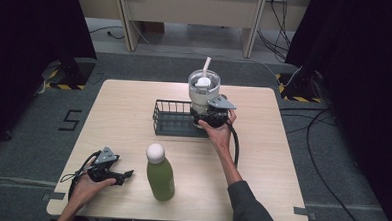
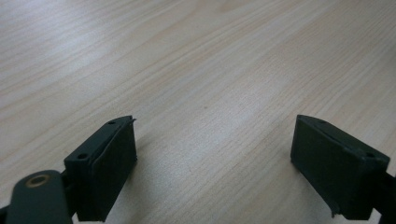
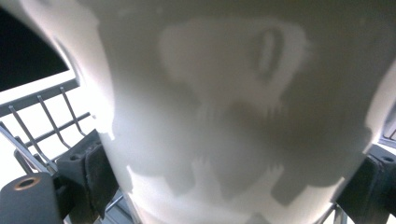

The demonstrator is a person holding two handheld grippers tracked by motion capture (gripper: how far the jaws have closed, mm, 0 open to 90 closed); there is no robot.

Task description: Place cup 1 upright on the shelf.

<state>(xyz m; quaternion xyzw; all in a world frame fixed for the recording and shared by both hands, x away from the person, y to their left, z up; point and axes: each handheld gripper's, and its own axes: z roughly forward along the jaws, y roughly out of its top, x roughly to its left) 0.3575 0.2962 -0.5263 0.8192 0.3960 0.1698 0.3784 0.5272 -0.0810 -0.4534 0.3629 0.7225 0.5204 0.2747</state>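
My right hand-held gripper [image 1: 207,117] clamps a smooth white tumbler [image 1: 203,92], faint printed figure unreadable, over a black wire basket [image 1: 169,118]. My left hand-held gripper [image 1: 126,175] gapes wide above the pale woodgrain desk [image 1: 124,112].

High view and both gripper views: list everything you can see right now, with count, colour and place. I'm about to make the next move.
Tumbler: one, white with a clear lid and a pale straw, at the right end of the wire basket, between the right gripper's jaws.
Wire basket: one, black, middle of the table toward the far edge.
Bottle: one, green with a white round cap, upright near the front edge, apart from both grippers.
Table: one, light wood.
Desk: one, beige, beyond the table.
Cables: several, black, on the grey floor at right.
Left gripper: black, jaws open over bare tabletop, front left.
Right gripper: black, closed around the tumbler's lower body.
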